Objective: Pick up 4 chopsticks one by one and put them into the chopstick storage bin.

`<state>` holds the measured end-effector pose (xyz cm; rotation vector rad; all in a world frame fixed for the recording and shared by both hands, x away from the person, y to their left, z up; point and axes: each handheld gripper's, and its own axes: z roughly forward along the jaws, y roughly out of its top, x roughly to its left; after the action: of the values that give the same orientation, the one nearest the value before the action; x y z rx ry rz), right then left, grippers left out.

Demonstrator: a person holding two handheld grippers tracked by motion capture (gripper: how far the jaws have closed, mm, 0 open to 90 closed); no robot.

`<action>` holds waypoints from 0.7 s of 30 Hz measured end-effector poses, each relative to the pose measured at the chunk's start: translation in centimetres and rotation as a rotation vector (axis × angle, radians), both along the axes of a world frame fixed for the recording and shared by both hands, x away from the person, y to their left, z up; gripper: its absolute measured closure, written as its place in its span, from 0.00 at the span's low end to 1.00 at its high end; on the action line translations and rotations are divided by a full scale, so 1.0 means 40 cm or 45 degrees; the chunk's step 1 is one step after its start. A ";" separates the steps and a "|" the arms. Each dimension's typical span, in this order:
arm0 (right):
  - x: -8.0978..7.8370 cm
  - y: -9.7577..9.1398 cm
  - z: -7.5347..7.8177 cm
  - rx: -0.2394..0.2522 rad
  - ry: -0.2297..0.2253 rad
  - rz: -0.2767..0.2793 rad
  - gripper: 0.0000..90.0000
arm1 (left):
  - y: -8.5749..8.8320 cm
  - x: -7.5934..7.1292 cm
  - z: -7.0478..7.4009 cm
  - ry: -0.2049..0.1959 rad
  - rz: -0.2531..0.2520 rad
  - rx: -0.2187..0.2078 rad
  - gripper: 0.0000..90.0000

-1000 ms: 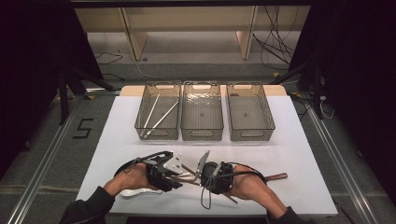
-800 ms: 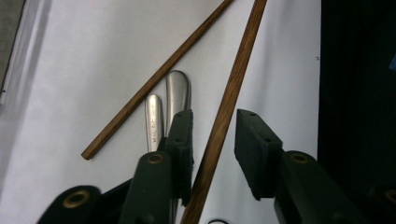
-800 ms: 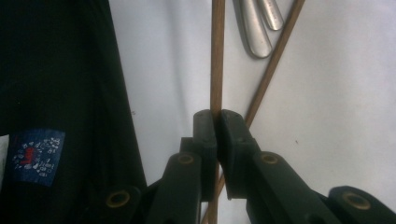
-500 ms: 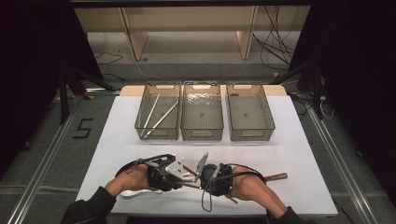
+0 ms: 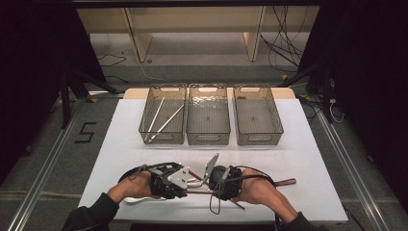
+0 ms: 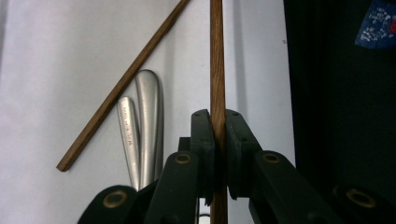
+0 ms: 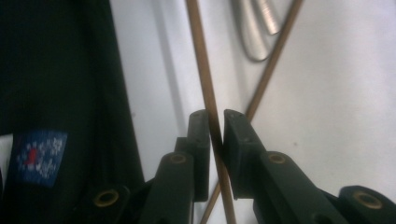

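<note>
A dark wooden chopstick (image 6: 216,56) runs straight up between the jaws of my left gripper (image 6: 218,135), which have just closed on it and press it from both sides. The same chopstick (image 7: 201,60) passes between the jaws of my right gripper (image 7: 215,135), which have just been opening; a thin gap shows beside the stick. In the high view the left gripper (image 5: 194,185) and the right gripper (image 5: 205,186) face each other tip to tip near the table's front edge. A second wooden chopstick (image 6: 121,88) lies slanted on the white table beside two metal handles (image 6: 149,121).
Three clear bins stand in a row at the back: the left bin (image 5: 162,140) holds two pale chopsticks, then come the middle bin (image 5: 208,142) and the right bin (image 5: 257,140). A brown-handled utensil (image 5: 284,182) lies right of my right hand. White cutlery (image 5: 137,199) lies under the left hand.
The left gripper's jaws have closed on the wooden chopstick. Both hands stay where they were, tip to tip at the table's front.
</note>
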<state>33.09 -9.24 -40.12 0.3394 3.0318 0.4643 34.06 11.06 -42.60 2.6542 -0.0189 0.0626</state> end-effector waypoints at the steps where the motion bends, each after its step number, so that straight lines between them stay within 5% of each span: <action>1: 0.003 -0.002 0.004 0.019 0.004 -0.030 0.83 | 0.003 0.001 0.000 0.007 0.010 -0.002 0.93; 12: 0.017 -0.031 0.045 0.185 -0.069 -0.205 0.51 | 0.038 0.039 0.015 0.008 0.289 -0.046 0.92; 21: 0.013 -0.051 0.039 0.224 -0.076 -0.274 0.41 | 0.083 0.083 0.042 0.005 0.591 -0.163 0.92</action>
<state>33.60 -11.27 -38.56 0.6409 2.8590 0.7105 37.37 14.39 -40.91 2.4775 0.5816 0.2032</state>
